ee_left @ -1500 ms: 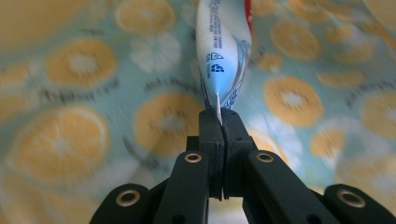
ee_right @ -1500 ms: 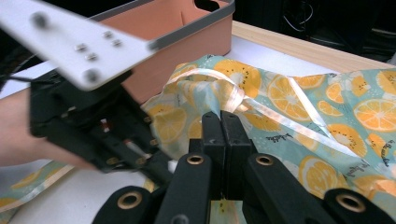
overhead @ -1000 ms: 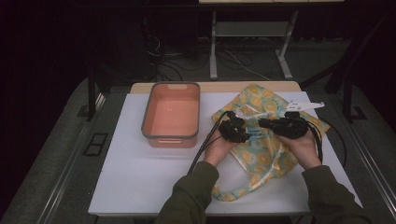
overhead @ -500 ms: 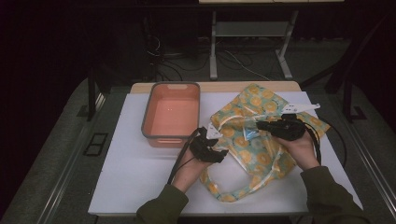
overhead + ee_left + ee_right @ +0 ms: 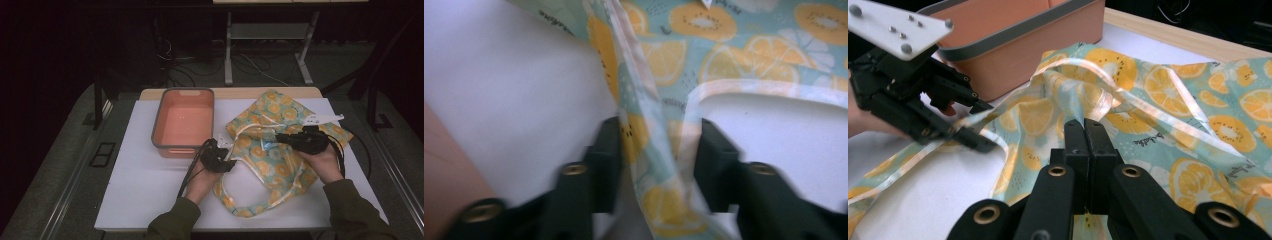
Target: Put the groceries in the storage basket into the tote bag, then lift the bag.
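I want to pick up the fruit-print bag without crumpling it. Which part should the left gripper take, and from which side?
Probably the bag's strap: it is a narrow, flat band already lying between the left gripper jaws. Come from the bin side, level with the table, jaws across the band.

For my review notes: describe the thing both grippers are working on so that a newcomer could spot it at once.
On the white table top, look right of the orange bin. There lies a limp teal tote bag printed with orange slices, with pale strap loops. It is the only soft, patterned thing there.
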Action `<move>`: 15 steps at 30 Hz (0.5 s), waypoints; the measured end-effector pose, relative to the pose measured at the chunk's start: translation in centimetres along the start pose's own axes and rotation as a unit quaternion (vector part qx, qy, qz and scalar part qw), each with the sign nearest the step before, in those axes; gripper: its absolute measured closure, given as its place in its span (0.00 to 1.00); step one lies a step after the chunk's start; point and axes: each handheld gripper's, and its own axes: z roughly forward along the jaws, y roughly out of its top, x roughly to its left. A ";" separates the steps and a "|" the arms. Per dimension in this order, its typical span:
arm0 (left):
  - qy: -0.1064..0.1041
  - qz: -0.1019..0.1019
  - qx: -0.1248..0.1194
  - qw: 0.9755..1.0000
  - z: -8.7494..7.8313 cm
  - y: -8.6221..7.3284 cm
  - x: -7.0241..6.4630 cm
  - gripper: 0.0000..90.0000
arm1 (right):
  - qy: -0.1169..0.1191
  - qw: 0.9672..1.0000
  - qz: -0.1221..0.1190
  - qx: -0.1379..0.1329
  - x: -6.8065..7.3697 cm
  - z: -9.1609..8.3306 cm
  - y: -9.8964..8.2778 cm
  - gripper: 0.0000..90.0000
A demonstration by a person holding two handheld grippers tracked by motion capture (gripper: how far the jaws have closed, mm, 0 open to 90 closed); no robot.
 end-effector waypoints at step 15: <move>-0.065 0.007 -0.053 0.996 -3.9 -0.2 -1.4 0.99 | 0.042 0.995 -0.053 0.072 3.7 0.6 -2.1 0.99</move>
